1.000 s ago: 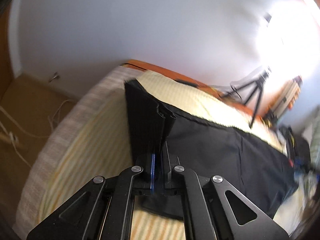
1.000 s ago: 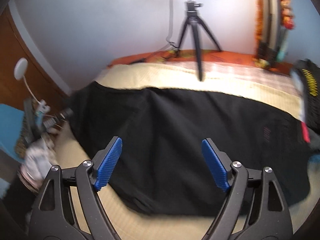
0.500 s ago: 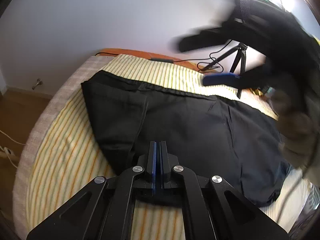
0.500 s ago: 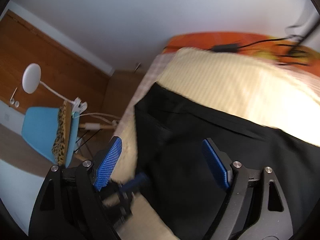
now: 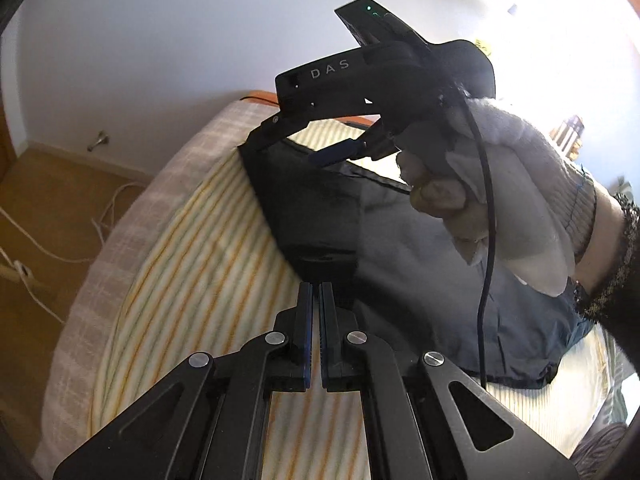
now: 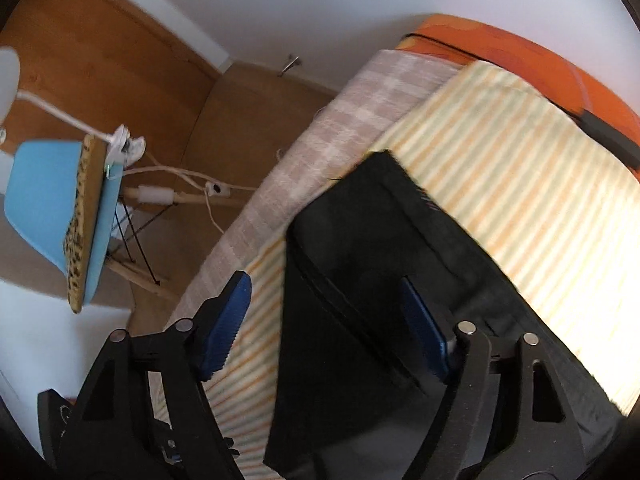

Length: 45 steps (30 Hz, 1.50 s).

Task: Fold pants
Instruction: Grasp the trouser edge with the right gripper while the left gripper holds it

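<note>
Black pants (image 5: 320,216) lie flat on a yellow-striped bed sheet (image 5: 200,264), their end near the bed's edge. My left gripper (image 5: 315,292) is shut, its tips at the near edge of the pants; whether cloth is pinched there is hidden. My right gripper (image 6: 326,312) is open and hovers over the pants (image 6: 360,280), one blue pad over the sheet, the other over the cloth. In the left wrist view the right gripper (image 5: 304,140) reaches down toward the far corner of the pants, held by a gloved hand (image 5: 500,184).
The mattress edge (image 6: 312,160) with checked fabric drops to a wooden floor (image 6: 248,112). A blue chair (image 6: 52,208), a white lamp and cables stand on the floor. An orange cover (image 6: 500,44) lies at the bed's far end.
The right gripper has swung left and down over the end of the pants and now fills the left wrist view. The left gripper stays shut at the near edge.
</note>
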### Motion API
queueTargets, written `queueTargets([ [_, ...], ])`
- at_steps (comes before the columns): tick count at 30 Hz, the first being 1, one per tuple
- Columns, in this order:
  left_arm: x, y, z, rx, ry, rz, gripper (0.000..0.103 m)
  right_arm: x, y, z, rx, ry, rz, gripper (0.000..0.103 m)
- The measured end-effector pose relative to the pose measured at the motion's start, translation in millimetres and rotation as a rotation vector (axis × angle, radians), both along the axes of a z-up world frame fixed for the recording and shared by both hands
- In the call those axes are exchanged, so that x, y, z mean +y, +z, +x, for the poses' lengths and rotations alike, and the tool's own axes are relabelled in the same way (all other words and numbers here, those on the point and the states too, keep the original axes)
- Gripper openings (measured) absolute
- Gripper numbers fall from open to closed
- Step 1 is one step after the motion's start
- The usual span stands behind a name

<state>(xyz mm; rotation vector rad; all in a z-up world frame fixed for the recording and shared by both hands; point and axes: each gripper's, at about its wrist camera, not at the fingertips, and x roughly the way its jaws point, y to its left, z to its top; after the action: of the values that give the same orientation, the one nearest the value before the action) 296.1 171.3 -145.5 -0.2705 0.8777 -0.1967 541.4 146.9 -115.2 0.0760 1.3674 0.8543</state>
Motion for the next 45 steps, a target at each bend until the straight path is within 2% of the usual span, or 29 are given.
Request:
queueTargets([
  [3, 7, -1, -1, 0.007, 0.011, -0.013, 0.001, 13, -4, -10, -0.033, 0.053, -0.07, 0.069],
  [6, 10, -3, -3, 0.01, 0.021, -0.015, 0.001, 16, -5, -13, -0.063, 0.074, -0.109, 0.047],
  [7, 11, -3, -2, 0.011, 0.026, -0.016, 0.001, 13, -4, -15, -0.052, 0.08, -0.101, 0.034],
  [11, 12, -2, -3, 0.008, 0.039, -0.021, 0.001, 2, 5, -26, -0.076, 0.101, -0.098, 0.011],
  [15, 13, 3, -6, -0.001, 0.043, -0.027, 0.001, -19, 24, -40, -0.114, 0.089, -0.051, 0.008],
  [18, 12, 7, -6, -0.005, 0.034, -0.025, 0.001, -45, 38, -46, -0.125, 0.029, 0.001, 0.008],
  [25, -1, 15, 3, -0.006, -0.012, -0.024, 0.002, -133, 49, -66, -0.066, -0.214, 0.108, 0.008],
  [35, -71, 28, 24, 0.009, -0.192, -0.037, 0.005, -265, 35, -126, 0.004, -0.486, 0.161, 0.008],
  [40, -105, 18, 31, 0.069, -0.258, -0.065, 0.005, -302, 37, -143, -0.005, -0.545, 0.143, 0.008],
  [43, -130, 15, 23, 0.091, -0.31, -0.043, 0.005, -320, 38, -154, -0.006, -0.572, 0.139, 0.008],
  [45, -141, 14, 19, 0.1, -0.337, -0.034, 0.011, -330, 40, -162, -0.013, -0.59, 0.135, 0.008],
])
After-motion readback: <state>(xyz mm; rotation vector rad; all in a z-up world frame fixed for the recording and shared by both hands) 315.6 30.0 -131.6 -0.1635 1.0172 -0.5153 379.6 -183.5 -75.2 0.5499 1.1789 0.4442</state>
